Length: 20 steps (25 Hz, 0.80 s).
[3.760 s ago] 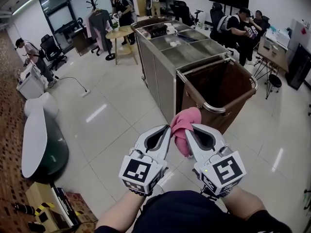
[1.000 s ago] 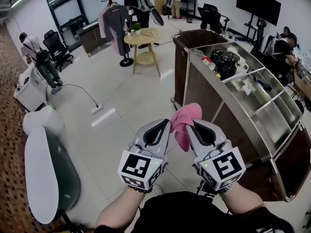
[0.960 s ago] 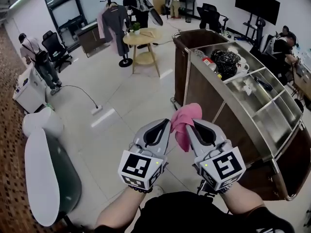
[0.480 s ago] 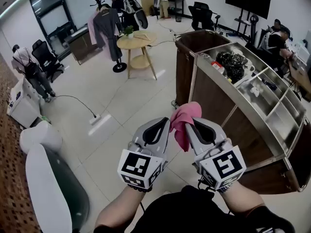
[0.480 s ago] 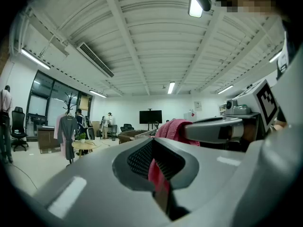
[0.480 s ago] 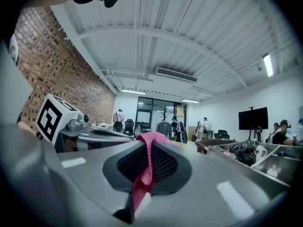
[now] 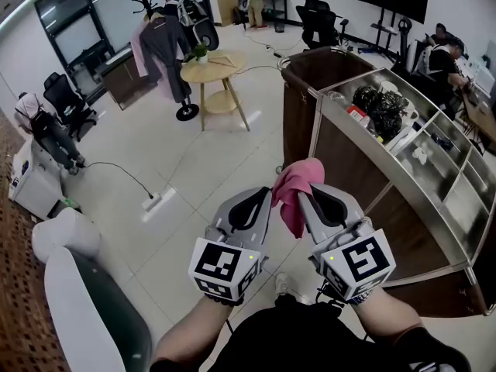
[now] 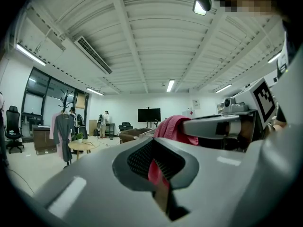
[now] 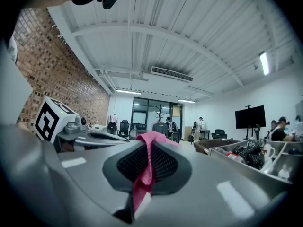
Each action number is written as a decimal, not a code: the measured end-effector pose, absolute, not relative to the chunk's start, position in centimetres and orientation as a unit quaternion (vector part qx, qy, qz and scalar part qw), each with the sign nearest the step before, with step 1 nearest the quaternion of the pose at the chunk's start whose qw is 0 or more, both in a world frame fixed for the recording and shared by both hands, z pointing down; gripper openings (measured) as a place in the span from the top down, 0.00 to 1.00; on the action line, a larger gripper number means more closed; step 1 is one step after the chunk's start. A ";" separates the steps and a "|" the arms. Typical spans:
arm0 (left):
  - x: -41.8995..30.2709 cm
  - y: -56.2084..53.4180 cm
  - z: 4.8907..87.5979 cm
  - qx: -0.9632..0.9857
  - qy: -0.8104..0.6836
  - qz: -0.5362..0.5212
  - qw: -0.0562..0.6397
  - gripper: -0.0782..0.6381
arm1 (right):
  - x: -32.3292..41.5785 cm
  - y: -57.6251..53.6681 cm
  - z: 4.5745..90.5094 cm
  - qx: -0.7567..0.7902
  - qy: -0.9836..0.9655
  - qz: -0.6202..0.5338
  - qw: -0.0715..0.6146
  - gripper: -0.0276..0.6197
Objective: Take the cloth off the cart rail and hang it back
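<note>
A pink cloth (image 7: 298, 186) is bunched over the tip of my right gripper (image 7: 304, 195) and hangs down between the two grippers. In the right gripper view the cloth (image 9: 147, 162) runs pinched through the shut right gripper (image 9: 149, 148). My left gripper (image 7: 266, 195) is held close beside it, jaws together. A pink strip (image 8: 156, 171) shows between the pads of the left gripper (image 8: 156, 150). Both are held level in front of my body over the floor, left of the cart (image 7: 422, 208).
The steel-topped cart carries black bags (image 7: 380, 103) and small items; its brown bag end (image 7: 306, 76) faces away. A round wooden table (image 7: 213, 67) and coat rack with garments (image 7: 159, 41) stand ahead. A white and green seat (image 7: 85, 301) sits at left. People are at the room's edges.
The cart has swung round in the head view, and the round table now stands nearer its middle. Both grippers and the cloth keep the same pose.
</note>
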State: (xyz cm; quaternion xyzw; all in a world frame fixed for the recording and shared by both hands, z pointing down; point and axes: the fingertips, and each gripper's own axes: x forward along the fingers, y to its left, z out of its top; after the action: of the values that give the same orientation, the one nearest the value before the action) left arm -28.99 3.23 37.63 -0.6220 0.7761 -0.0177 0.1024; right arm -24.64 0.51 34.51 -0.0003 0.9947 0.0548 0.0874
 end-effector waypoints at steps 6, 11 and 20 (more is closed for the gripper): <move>-34.1 -0.6 36.7 -0.627 0.772 -0.024 0.107 0.89 | -29.8 -3.2 33.9 0.001 0.993 0.054 0.101 0.93; -38.5 -4.6 36.7 -0.629 0.769 -0.024 0.107 0.89 | -34.1 -7.0 34.1 0.000 0.994 0.055 0.095 0.93; -44.9 -10.0 38.0 -0.630 0.770 -0.029 0.101 0.89 | -40.1 -12.4 35.4 -0.002 0.994 0.050 0.096 0.93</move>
State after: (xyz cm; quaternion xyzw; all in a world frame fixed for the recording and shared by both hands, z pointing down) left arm -44.87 -10.01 37.97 -0.6295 0.7698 -0.0290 0.1011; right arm -40.09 -12.42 35.41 -0.0019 0.9941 0.0502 0.0964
